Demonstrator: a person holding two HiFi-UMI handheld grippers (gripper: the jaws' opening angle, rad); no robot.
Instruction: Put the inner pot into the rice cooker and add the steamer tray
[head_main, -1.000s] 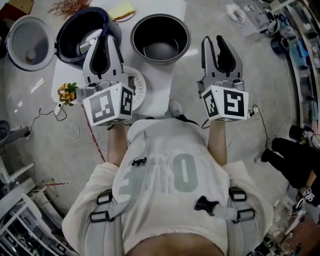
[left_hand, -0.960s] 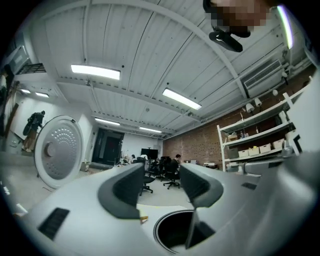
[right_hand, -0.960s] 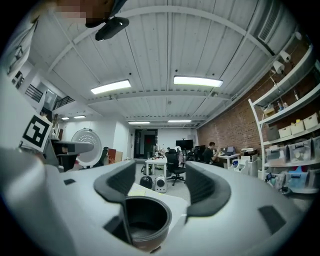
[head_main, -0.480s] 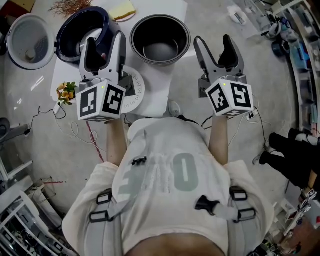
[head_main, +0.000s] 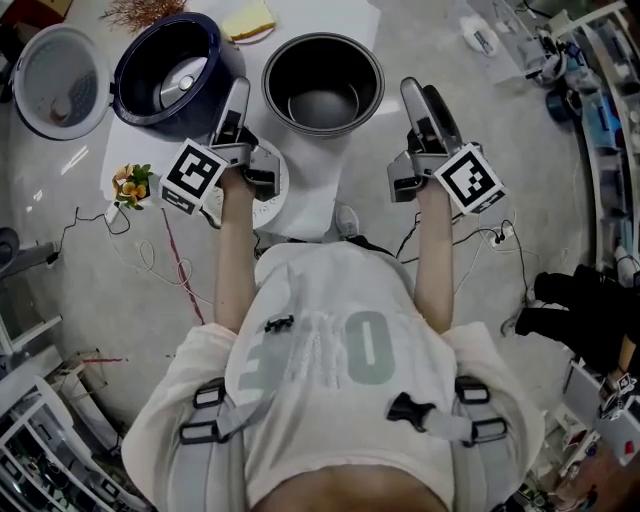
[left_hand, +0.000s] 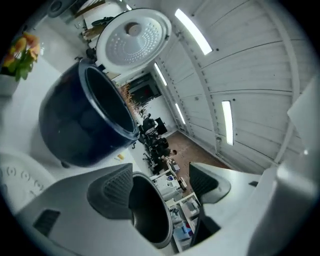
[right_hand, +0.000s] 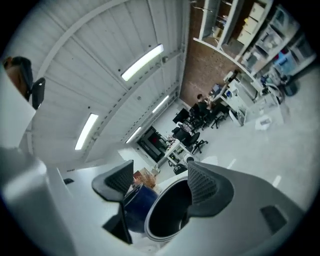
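Head view: the inner pot (head_main: 323, 80) is seen far on the table, right of the rice cooker (head_main: 170, 72). The left gripper (head_main: 240, 92) and right gripper (head_main: 412, 92) have just been spread wide, the right then eased in slightly. Nothing is held. Both sides of the rim should be pinched evenly.

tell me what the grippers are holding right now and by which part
Nothing is held. The left gripper and right gripper have just opened their jaws; both flank the dark metal inner pot, pads clear of its rim.
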